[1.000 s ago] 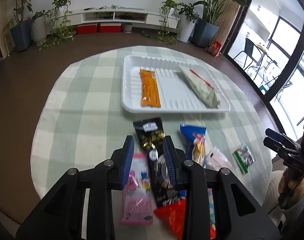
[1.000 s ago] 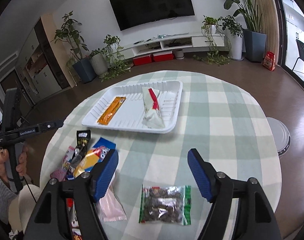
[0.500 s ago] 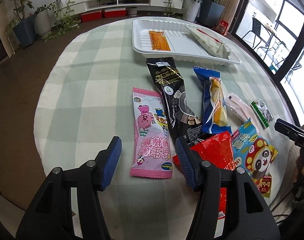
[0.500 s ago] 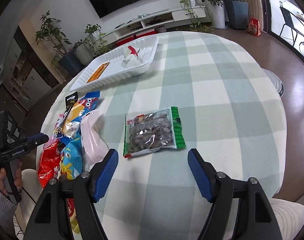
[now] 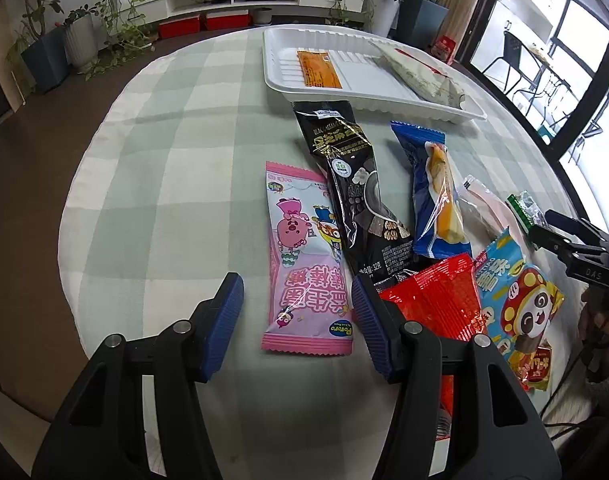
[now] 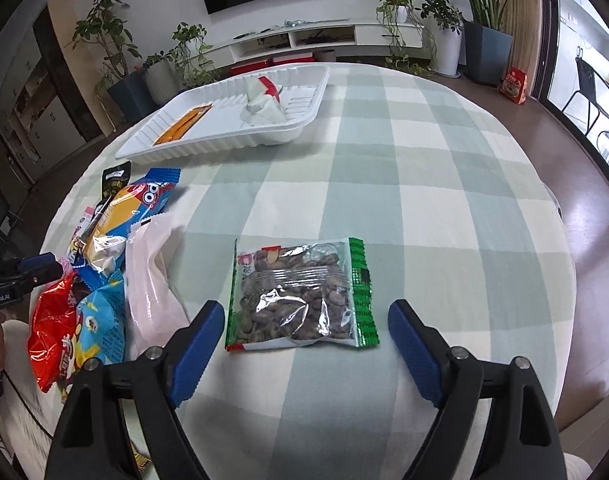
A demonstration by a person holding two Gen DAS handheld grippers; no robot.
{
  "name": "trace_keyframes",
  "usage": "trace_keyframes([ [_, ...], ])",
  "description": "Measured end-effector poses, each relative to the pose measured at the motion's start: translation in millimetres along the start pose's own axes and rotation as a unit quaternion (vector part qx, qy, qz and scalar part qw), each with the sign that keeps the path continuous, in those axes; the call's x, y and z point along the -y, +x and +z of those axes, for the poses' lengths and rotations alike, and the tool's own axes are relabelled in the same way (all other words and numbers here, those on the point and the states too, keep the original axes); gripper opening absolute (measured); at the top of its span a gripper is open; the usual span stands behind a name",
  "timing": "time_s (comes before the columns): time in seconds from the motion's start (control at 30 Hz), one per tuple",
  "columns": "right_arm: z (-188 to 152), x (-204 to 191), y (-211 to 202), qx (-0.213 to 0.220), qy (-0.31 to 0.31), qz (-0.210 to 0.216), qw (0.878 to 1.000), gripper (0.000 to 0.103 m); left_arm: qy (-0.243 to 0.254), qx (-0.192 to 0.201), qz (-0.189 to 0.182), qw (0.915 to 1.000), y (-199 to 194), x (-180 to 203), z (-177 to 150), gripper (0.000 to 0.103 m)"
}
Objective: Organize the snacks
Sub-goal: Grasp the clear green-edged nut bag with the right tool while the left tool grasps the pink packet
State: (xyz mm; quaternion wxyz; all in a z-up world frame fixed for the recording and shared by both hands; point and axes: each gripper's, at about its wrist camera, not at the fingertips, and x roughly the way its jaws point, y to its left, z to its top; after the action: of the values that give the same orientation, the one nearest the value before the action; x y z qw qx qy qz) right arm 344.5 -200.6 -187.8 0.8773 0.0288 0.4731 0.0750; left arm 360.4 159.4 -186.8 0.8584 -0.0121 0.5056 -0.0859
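Observation:
My left gripper (image 5: 296, 312) is open and empty, low over the near end of a pink snack packet (image 5: 302, 256). Beside it lie a black packet (image 5: 354, 188), a blue packet (image 5: 432, 188), a red packet (image 5: 436, 300) and a panda packet (image 5: 520, 304). My right gripper (image 6: 306, 340) is open and empty, just short of a clear green-edged nut bag (image 6: 300, 292). The white tray (image 5: 280, 76) holds an orange packet (image 5: 318, 68) and a white packet (image 5: 420, 72); the tray also shows in the right wrist view (image 6: 224, 140).
A pale pink pouch (image 6: 152, 280) lies left of the nut bag. The round table has a green checked cloth (image 6: 424, 160). The snack pile (image 6: 104, 240) sits at the table's left edge. Potted plants and a TV unit stand beyond.
The left gripper let go of the black packet, opened wide and pulled back towards the near edge. The right gripper dropped closer to the nut bag and stayed open.

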Motion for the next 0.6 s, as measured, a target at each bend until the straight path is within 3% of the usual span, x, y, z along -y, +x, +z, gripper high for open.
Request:
trace_keyframes([
  [0.23,4,-11,11,-0.005,-0.045,-0.027,0.999,0.096,0.005,-0.003,-0.005,1.0000,5,0,1,0.054],
  [0.6,7,-13,15,-0.005,-0.054,-0.026,0.998,0.100,0.014,-0.009,-0.004,0.9999,18,0,7,0.054],
])
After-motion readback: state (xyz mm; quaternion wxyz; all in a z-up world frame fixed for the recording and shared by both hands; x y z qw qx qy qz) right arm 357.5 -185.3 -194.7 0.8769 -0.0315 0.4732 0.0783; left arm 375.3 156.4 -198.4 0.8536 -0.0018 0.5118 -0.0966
